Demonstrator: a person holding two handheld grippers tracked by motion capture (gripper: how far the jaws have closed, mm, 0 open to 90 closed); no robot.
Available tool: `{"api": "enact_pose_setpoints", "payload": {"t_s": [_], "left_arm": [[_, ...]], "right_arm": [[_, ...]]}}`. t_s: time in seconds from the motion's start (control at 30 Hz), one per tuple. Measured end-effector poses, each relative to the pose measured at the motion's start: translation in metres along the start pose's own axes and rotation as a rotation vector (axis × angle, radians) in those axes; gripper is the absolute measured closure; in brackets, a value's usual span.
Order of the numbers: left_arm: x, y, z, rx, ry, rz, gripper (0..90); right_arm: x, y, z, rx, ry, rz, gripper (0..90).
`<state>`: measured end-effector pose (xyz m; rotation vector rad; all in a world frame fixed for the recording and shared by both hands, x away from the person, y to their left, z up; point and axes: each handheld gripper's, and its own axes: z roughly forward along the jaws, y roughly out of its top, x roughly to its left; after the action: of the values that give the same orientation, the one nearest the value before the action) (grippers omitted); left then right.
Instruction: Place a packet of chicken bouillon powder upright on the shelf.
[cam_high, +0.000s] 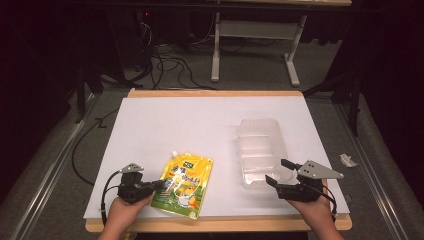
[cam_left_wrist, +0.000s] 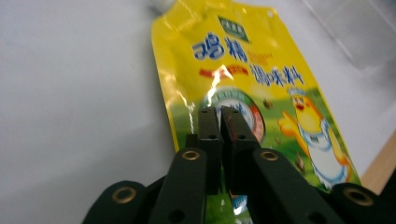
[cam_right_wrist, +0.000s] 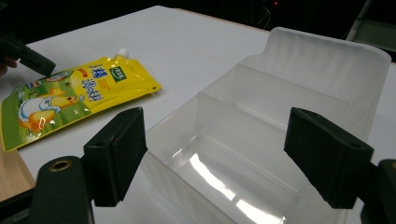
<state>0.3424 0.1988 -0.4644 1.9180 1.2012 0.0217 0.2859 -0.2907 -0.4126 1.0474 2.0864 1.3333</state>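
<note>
Pouch (cam_high: 183, 186), yellow with a white spout, lies flat on the white table (cam_high: 200, 125) near its front edge, well left of the clear bin (cam_high: 261, 150). The left gripper (cam_high: 159, 185) has its jaws brought together at the pouch's left edge; in the left gripper view the two pads (cam_left_wrist: 208, 126) stand nearly touching over the printed face, and I cannot tell whether any film is pinched between them or whether they merely rest on top. The right gripper (cam_high: 278, 173) waits at the bin's near end with its jaws spread wide, one on each side of the front wall and clear of it. The work looks like getting the pouch into the bin. To do it well, the left grip should catch the pouch's sealed side edge rather than the slippery face, so a small test lift before travelling would be wise. The right jaws could steady the bin's wall, since the light plastic may slide when the pouch lands. The pouch should be carried low and laid in flat, spout toward the far end.
</note>
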Motion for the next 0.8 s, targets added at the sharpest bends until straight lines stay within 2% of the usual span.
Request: {"api": "enact_pose_setpoints", "payload": {"t_s": [0.13,0.17,0.23,0.27,0.33,0.37,0.43,0.5,0.6,0.8], "left_arm": [[0.003,0.009,0.003,-0.063,0.026,-0.011,79.1],[0.004,0.012,0.004,-0.08,0.038,-0.011,71.5],[0.006,0.014,0.007,-0.099,0.043,-0.032,68.8],[0.009,0.016,0.012,-0.101,0.047,-0.048,63.0],[0.012,0.018,0.014,-0.104,0.05,-0.061,60.2],[0.019,0.021,0.021,-0.102,0.046,-0.09,57.0],[0.022,0.022,0.024,-0.089,0.044,-0.098,56.6],[0.025,0.024,0.03,-0.075,0.061,-0.099,55.4],[0.031,0.027,0.038,-0.067,0.02,-0.133,53.6],[0.035,0.037,0.048,-0.071,-0.004,-0.113,51.0]], "right_arm": [[0.0,0.0,0.001,0.001,-0.001,-0.007,21.0],[0.0,0.0,0.001,0.001,-0.001,-0.002,21.0],[0.0,0.0,0.001,0.0,0.001,-0.005,21.0],[-0.001,0.0,0.002,0.004,0.0,-0.008,21.0],[-0.001,0.0,0.003,0.004,0.002,-0.01,21.0],[0.001,0.0,0.004,0.01,0.002,-0.003,21.1],[0.001,0.0,0.004,0.007,0.005,-0.01,21.1],[0.002,0.0,0.004,0.012,0.001,-0.008,21.0],[0.001,-0.001,0.003,0.013,-0.002,-0.008,21.2],[0.0,-0.002,0.003,0.016,-0.003,-0.012,21.4]]}}
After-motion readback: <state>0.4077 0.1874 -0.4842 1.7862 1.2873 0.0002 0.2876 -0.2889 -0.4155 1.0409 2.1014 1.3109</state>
